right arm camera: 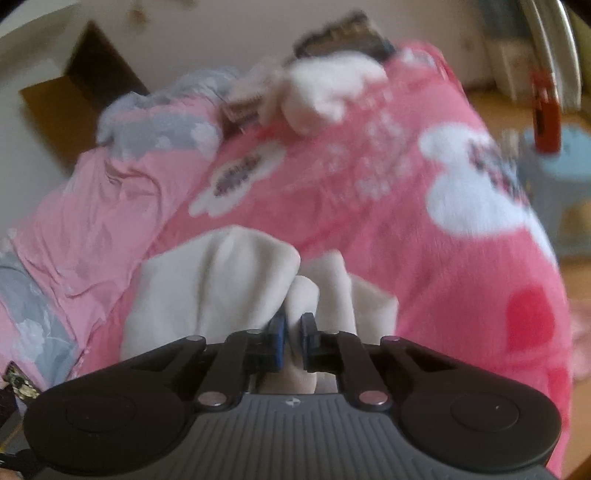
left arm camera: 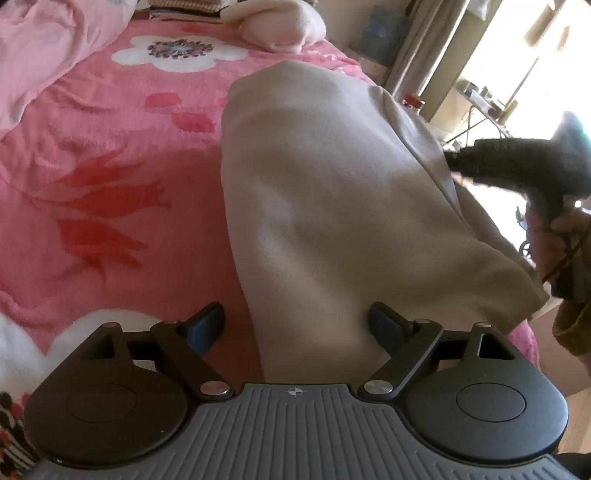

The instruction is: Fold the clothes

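Note:
A cream-grey garment [left arm camera: 325, 177] lies lengthwise on the pink flowered bed cover [left arm camera: 110, 155], reaching from the near edge toward the far end. My left gripper [left arm camera: 297, 326] stands wide open over its near end, the right finger on the cloth and the left finger over the bed cover. At the right edge of the left wrist view, my right gripper's dark body [left arm camera: 517, 162] is at the garment's right side, in a person's hand. In the blurred right wrist view, my right gripper [right arm camera: 293, 328] is shut on a bunched fold of the cream garment [right arm camera: 229, 280].
A crumpled pink and grey quilt [right arm camera: 92, 206] fills the bed's left side. A pale folded blanket [left arm camera: 280, 26] lies at the far end. Right of the bed are the wooden floor, a red jar [right arm camera: 545, 110] and a blue stool [right arm camera: 565, 162].

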A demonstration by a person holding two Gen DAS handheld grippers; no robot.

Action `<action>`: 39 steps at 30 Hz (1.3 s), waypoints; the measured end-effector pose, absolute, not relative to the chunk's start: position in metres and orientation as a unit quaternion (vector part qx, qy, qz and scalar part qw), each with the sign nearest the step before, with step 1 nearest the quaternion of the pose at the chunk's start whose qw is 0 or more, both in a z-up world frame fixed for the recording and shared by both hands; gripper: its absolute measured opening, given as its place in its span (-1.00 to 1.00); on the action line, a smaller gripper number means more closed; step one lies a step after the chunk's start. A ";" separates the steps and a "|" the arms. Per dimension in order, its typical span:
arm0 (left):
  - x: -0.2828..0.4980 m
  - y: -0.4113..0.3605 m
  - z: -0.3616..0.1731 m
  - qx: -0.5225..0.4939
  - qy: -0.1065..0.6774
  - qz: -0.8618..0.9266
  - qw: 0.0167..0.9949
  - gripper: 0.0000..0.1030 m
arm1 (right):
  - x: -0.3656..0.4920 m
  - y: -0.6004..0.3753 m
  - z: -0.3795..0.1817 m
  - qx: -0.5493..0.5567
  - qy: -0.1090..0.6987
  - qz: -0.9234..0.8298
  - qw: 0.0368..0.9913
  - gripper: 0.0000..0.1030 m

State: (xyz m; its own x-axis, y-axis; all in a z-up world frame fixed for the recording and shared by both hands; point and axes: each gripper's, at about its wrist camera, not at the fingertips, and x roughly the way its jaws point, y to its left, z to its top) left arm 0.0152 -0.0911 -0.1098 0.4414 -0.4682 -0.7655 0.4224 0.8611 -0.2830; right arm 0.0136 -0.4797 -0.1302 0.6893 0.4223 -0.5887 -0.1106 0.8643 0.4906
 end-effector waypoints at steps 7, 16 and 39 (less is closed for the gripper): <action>0.013 -0.107 -0.105 0.014 0.443 -0.277 0.852 0.63 | 0.019 -0.476 -0.130 0.173 0.339 0.136 0.915 -0.84; 0.014 -0.109 -0.107 0.021 0.443 -0.280 0.852 0.64 | 0.006 -0.507 -0.152 0.237 0.359 0.102 0.897 -0.87; 0.008 -0.107 -0.107 0.021 0.437 -0.286 0.852 0.57 | -0.110 -0.500 -0.156 0.378 0.421 0.100 0.819 -0.87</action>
